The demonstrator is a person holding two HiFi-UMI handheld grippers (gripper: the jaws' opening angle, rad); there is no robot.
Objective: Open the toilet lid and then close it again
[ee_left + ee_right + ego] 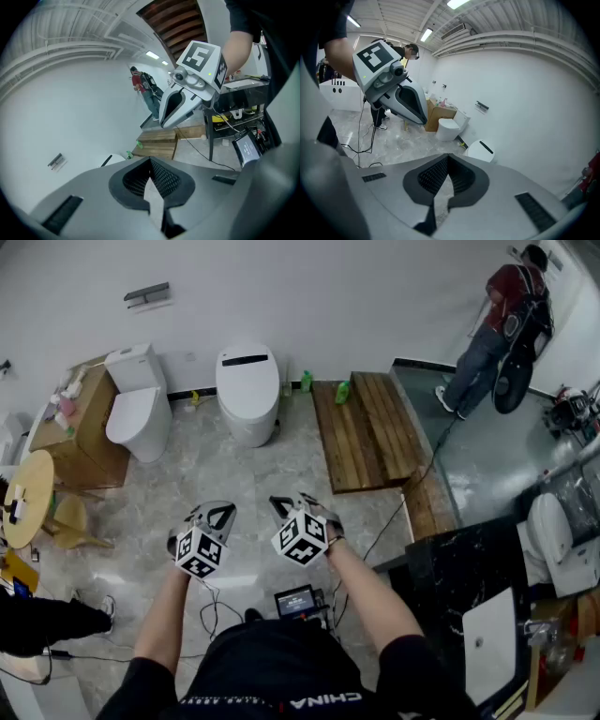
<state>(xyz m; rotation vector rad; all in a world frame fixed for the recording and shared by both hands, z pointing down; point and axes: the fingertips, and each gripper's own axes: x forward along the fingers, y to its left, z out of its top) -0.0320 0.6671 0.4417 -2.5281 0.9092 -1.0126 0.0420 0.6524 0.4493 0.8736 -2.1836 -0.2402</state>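
L gripper (217,514) & R gripper (284,506) held side by side in front of person, both jaws shut, nothing betw them. Tankless toilet (253,430) ahead at wall, lid (247,385) down, well apart from grippers; tank toilet (138,413) beside it, pic-left

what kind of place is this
Probably a showroom or test space rather than a working bathroom: a tank toilet and a tankless toilet stand side by side along a bare white wall, with a wooden platform next to them.
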